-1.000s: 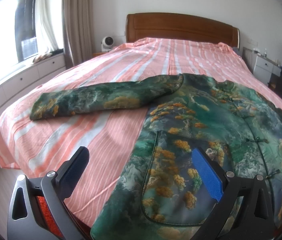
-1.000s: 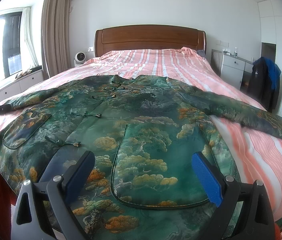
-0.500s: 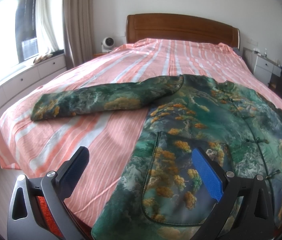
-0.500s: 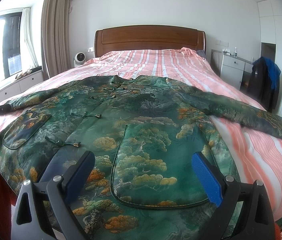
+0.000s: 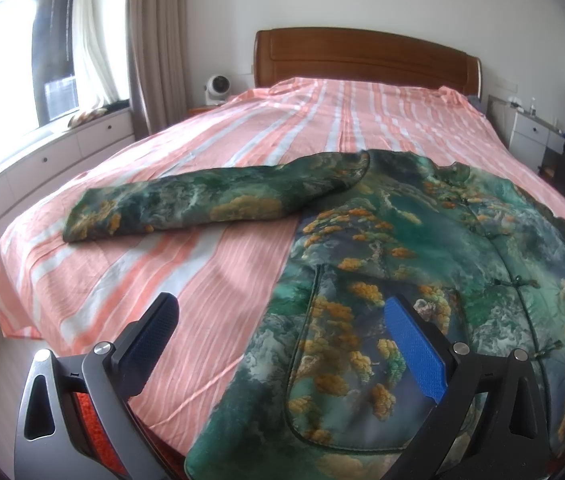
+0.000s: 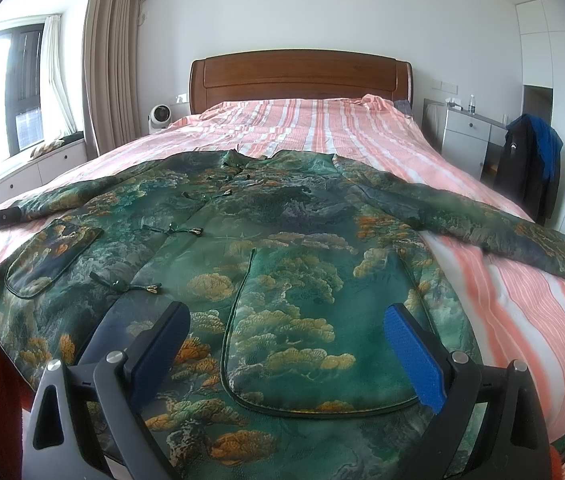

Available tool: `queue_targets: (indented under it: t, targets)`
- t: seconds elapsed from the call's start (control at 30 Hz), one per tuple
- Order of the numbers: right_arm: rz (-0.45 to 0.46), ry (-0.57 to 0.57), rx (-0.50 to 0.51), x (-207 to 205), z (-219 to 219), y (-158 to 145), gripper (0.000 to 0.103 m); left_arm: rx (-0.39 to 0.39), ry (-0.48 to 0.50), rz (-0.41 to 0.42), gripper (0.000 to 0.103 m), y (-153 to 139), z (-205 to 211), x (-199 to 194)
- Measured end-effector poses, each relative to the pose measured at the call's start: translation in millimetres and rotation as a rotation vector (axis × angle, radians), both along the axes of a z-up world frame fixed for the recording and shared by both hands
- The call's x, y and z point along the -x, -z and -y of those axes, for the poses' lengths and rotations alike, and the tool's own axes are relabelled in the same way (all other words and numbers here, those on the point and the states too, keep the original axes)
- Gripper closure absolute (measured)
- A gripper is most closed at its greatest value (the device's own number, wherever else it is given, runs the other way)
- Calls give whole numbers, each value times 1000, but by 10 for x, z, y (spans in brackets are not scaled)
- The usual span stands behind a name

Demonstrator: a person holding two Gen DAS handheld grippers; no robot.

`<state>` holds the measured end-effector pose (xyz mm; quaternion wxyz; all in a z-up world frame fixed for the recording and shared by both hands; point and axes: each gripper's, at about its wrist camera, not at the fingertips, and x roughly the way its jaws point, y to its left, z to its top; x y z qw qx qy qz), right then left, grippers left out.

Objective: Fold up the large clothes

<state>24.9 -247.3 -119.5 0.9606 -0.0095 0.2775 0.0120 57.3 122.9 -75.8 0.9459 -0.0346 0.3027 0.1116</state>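
A large green jacket (image 6: 282,248) printed with orange and gold trees lies face up and spread flat on the bed, frog buttons down its front, both sleeves stretched outward. In the left wrist view its body (image 5: 422,260) fills the right side and one sleeve (image 5: 210,204) reaches left across the sheet. My left gripper (image 5: 282,344) hovers open above the jacket's lower left hem, holding nothing. My right gripper (image 6: 286,344) hangs open over the lower right pocket (image 6: 306,320), also with nothing in it. The other sleeve (image 6: 482,224) runs toward the bed's right edge.
The bed has a pink and white striped sheet (image 5: 130,280) and a wooden headboard (image 6: 298,76). A small white fan (image 6: 160,116) stands beside it. White drawers (image 5: 22,184) run under the window at left. A grey nightstand (image 6: 466,136) and a hanging dark coat (image 6: 526,168) are at right.
Both views are almost steady. The left gripper's view has drifted very slightly; the jacket has not moved and both grippers stay open.
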Motion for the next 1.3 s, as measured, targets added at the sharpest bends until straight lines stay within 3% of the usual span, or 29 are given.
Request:
queue_targets:
  t: [1.3]
  targets:
    - [-1,2,-1,0,-2,13,6,-14,-7,13,1,-12,8,19]
